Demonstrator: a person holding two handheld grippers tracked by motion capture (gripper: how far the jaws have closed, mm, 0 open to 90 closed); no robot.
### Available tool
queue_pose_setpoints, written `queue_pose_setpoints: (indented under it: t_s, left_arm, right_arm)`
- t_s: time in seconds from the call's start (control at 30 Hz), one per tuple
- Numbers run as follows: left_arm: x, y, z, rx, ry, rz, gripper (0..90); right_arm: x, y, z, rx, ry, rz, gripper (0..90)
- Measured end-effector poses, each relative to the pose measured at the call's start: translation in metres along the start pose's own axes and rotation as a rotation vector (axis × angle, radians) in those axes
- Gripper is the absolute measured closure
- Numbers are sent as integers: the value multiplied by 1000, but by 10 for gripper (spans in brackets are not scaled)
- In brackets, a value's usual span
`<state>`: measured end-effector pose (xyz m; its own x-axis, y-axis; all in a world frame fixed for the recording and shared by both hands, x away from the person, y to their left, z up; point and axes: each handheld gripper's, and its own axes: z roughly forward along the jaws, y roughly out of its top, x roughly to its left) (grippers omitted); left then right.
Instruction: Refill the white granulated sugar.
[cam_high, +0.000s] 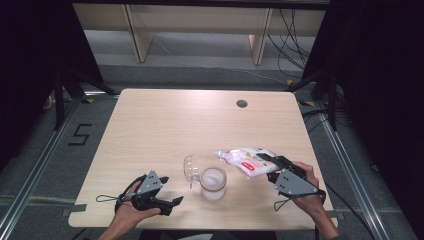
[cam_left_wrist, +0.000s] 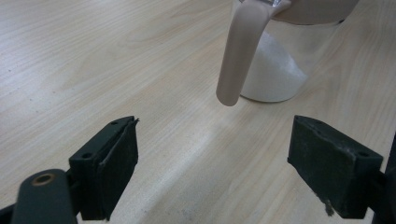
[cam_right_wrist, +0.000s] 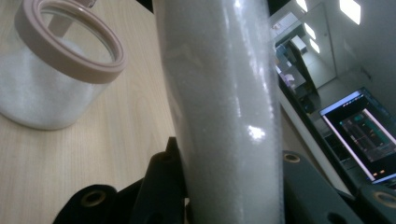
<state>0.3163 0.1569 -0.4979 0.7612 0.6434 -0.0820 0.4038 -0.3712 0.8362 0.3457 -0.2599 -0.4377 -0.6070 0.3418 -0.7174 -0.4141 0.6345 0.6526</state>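
Observation:
A clear glass jar (cam_high: 213, 183) with a beige rim stands near the table's front edge, part-filled with white granules; its hinged lid (cam_high: 190, 168) hangs open to the left. The same jar (cam_left_wrist: 286, 51) shows with its beige clasp (cam_left_wrist: 240, 49), and again as the jar (cam_right_wrist: 51, 70) at the upper left. My right gripper (cam_high: 274, 167) is shut on a clear bag of white granules (cam_high: 248, 160) with a red label, held just right of the jar, its mouth pointing left; the bag (cam_right_wrist: 224, 107) rises between the jaws. My left gripper (cam_high: 172, 200) stands open, left of the jar, with nothing between the jaws.
The wooden table (cam_high: 165, 125) has a round cable hole (cam_high: 242, 103) at the back right. Beyond the table, wooden furniture legs and loose cables lie on the grey floor. A lit monitor (cam_right_wrist: 364, 135) shows off the table's right side.

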Motion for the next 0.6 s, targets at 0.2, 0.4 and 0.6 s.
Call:
queue_pose_setpoints:
  t_s: [0.2, 0.4, 0.6]
  left_arm:
    - [0, 0, 0, 0, 1, 0, 155]
    - [1, 0, -1, 8, 1, 7, 155]
    - [0, 0, 0, 0, 0, 1, 155]
  right_arm:
    - [2, -9, 6, -27, -2, 112, 740]
    - [4, -19, 13, -70, 26, 261, 743]
    - [5, -30, 19, -79, 34, 416, 747]
